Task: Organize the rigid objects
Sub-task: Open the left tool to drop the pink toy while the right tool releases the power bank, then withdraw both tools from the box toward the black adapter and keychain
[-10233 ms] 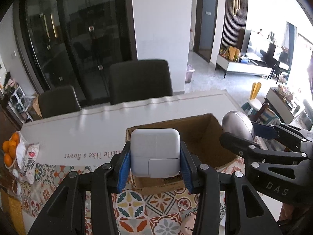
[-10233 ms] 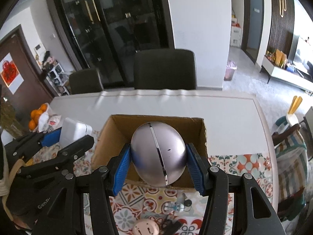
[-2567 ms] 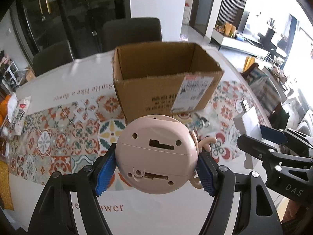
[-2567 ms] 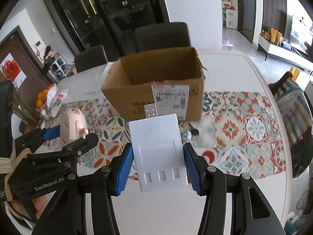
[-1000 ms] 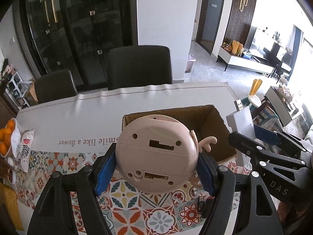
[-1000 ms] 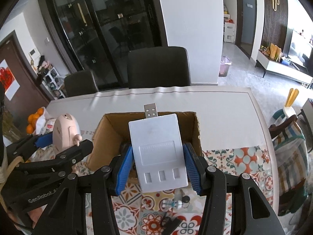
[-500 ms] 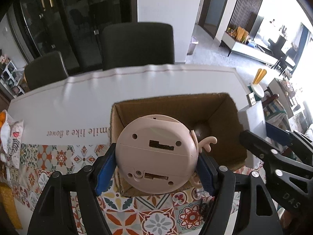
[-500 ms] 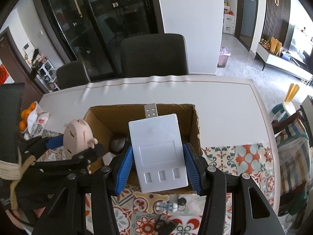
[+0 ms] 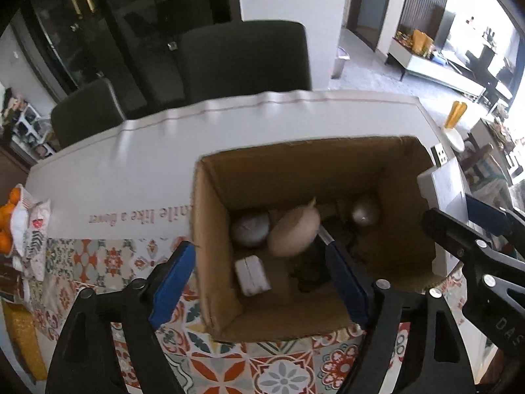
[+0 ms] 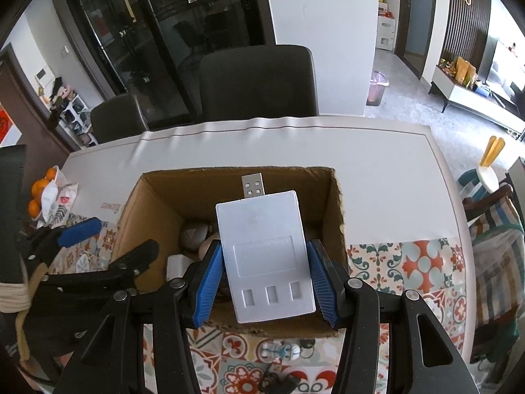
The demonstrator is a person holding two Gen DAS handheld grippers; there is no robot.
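"Box made of cardboard, where is it?"

"On the table, on the flowery cloth. Its top is open."

"What is inside?"

"A pink round toy, blurry, right over the other things. A grey ball, a silver ball and a small white block lie on the bottom."

"What is the left gripper doing?"

"Its blue pads are spread wide, holding nothing. It hangs over the box."

"And the right gripper?"

"It squeezes a flat white charger with a metal plug at the far end, above the box."
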